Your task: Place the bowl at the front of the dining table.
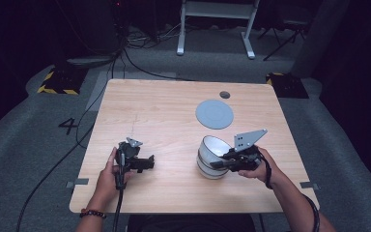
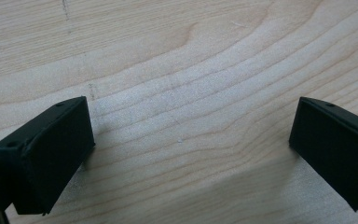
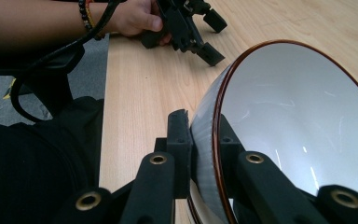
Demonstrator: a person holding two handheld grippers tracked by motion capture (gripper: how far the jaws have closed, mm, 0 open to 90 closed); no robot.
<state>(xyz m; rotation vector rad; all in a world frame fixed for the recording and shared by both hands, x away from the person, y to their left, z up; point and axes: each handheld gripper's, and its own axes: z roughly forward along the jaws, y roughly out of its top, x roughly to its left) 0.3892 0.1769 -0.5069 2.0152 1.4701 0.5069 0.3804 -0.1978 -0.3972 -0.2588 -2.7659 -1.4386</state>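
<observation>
A white bowl (image 1: 216, 145) with a brown rim is tilted on its side at the table's front right, resting on what looks like a second bowl (image 1: 206, 167) beneath it. My right gripper (image 1: 218, 163) is shut on the tilted bowl's rim. In the right gripper view the bowl (image 3: 298, 116) has one jaw outside its wall and one inside, where my right gripper (image 3: 200, 126) clamps it. My left gripper (image 1: 149, 162) rests low over the bare wood at the front left. Its jaws stand wide apart, and the left gripper (image 2: 191, 140) holds nothing.
A flat grey round plate (image 1: 214, 114) lies on the wooden table (image 1: 164, 111) behind the bowls. A small dark disc (image 1: 224, 94) sits near the far edge. Beyond the table, cables and a white frame stand on the grey floor.
</observation>
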